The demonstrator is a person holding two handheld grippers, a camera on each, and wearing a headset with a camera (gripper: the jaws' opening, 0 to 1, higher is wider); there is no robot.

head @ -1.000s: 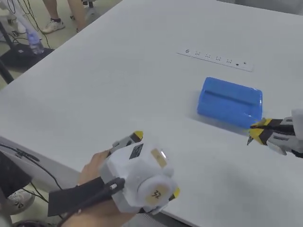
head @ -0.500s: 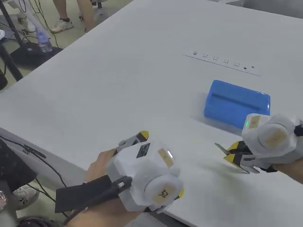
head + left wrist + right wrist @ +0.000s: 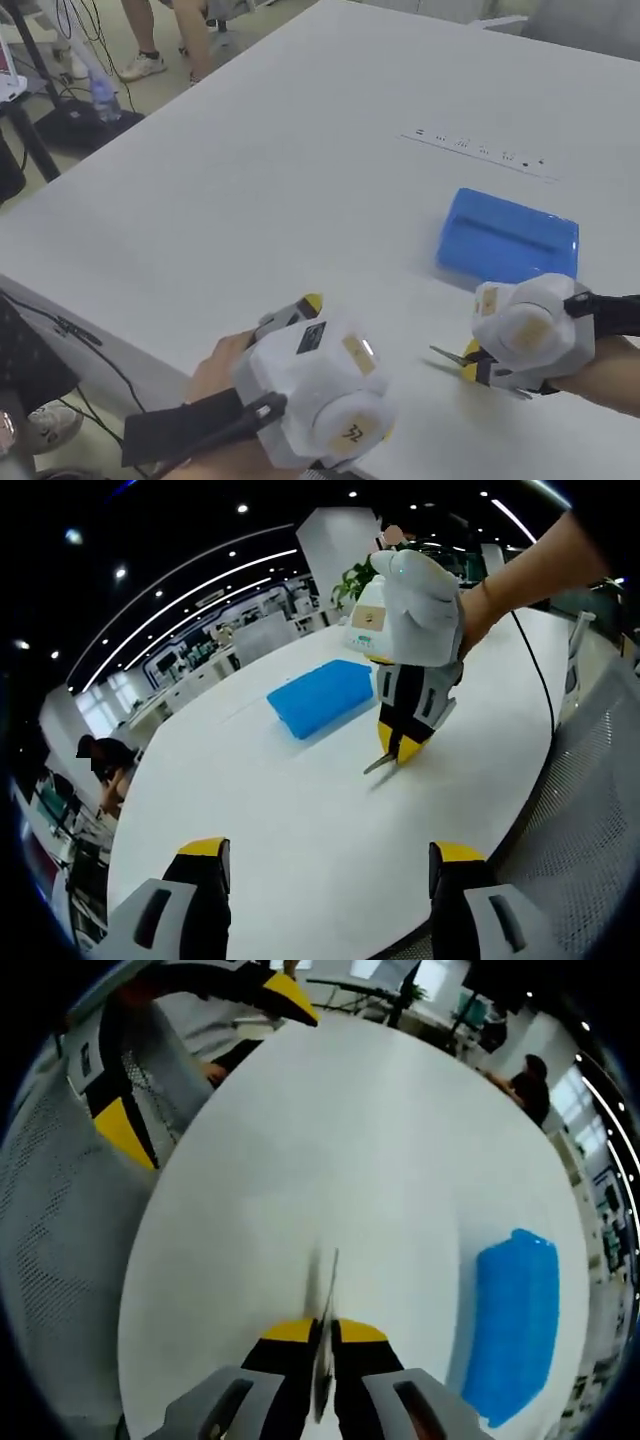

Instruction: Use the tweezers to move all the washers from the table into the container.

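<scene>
A blue lidded container (image 3: 508, 238) lies flat on the white table (image 3: 300, 170), right of centre. My right gripper (image 3: 470, 366) hovers just in front of it, shut on thin metal tweezers (image 3: 446, 357) that point left over bare table. In the right gripper view the tweezers (image 3: 328, 1285) stick out from between the closed jaws (image 3: 325, 1332), with the container (image 3: 515, 1325) to the right. My left gripper (image 3: 300, 310) is at the near table edge, open and empty. From its own view (image 3: 330, 855) I see the right gripper (image 3: 405, 715), the tweezers (image 3: 380, 764) and the container (image 3: 320, 695).
A white power strip (image 3: 480, 155) lies beyond the container. The table's near edge (image 3: 110, 330) runs down to the left, with cables (image 3: 60, 325) hanging there. On the floor at top left stand a person's legs (image 3: 145, 40) and a water bottle (image 3: 103, 95).
My right gripper has swung from beside the container's right end to in front of it, nearer me, the tweezers now pointing left. The left gripper stays at the near edge.
</scene>
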